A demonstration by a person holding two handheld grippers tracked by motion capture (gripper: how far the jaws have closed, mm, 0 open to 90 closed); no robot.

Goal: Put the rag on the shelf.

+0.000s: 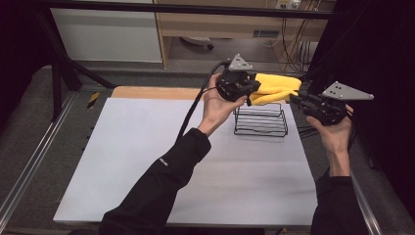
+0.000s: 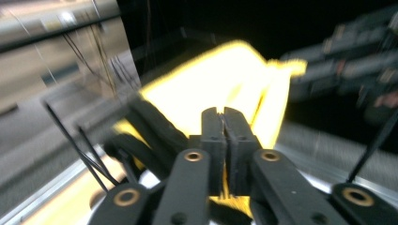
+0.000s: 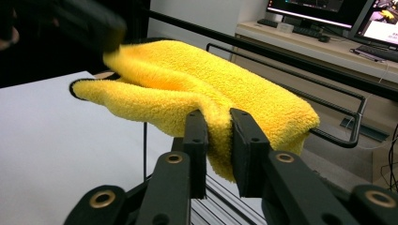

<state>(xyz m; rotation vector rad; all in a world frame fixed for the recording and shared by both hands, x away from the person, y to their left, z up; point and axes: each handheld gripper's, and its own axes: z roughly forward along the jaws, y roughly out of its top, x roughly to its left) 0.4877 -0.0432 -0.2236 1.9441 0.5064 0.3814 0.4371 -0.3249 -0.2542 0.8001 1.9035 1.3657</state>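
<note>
Reaching in from the bottom edge of the high view, 2 forearms in black sleeves stretch forward over a pale grey counter. Each hand grips a black 2-jaw gripper topped by a grey 3-cornered plate.

Nearest, the person's right hand holds the right gripper just past the counter's right edge, pointing left. In the right gripper view its jaws pinch a fold at the near edge of a fluffy yellow microfibre cloth with a dark trimmed edge, standing narrow with the pile squeezed between them.

Farther in, the left hand raises the left gripper above the middle of the counter's far side, a black cable trailing down from it along the forearm. In the blurred left gripper view its jaws are pressed together with only a sliver between them, yellow fabric showing beneath and beyond them, so they appear to grip the cloth.

The cloth hangs in the air between the 2 grippers, bunched into folds, held above a black wire rack that stands on the counter's far right part. I cannot tell whether the cloth touches the rack's top rail.

Beyond the counter, a strip of bare wood edges its far side, then a grey floor, pale cabinets, and tangled cables.
</note>
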